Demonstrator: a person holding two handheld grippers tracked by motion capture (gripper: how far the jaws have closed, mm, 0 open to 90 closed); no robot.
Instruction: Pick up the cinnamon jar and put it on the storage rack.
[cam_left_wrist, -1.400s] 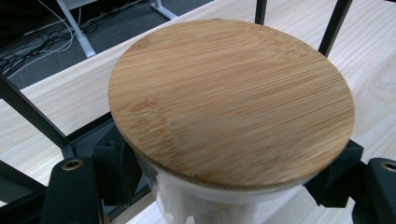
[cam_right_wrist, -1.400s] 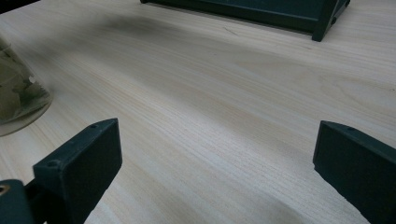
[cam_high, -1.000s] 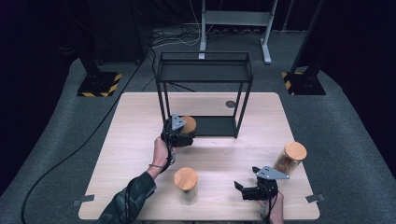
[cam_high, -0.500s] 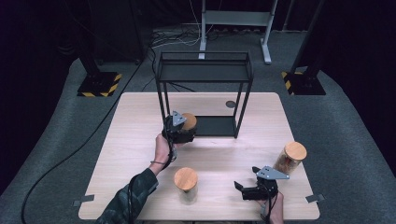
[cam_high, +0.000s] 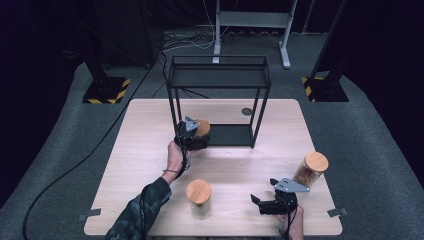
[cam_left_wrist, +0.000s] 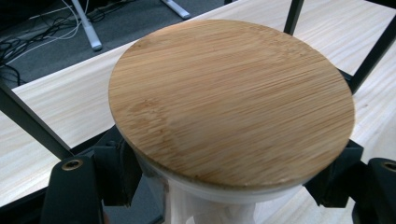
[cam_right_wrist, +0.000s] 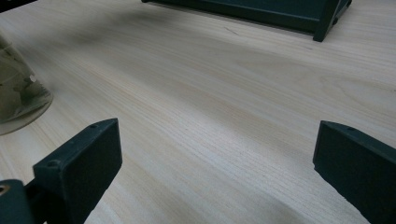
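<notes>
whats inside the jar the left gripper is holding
Not visible: the round wooden lid covers the top of the jar, and the left gripper hides its side in the high view. Below the lid, a pale strip of the jar shows between the fingers.

High overhead view; two close gripper views, table (cam_high: 150, 150) shared

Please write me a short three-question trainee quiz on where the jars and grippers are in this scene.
1. True or false: the right gripper is clamped on a jar.
2. How many wooden-lidded jars are in the high view?
3. The left gripper holds its jar at: A) the rack's top shelf; B) the rack's bottom shelf, left end; C) the table's front edge.

Key:
1. False; its jaws stand apart over bare table.
2. Three: the held one, the front jar and the right-side jar.
3. B.
</notes>
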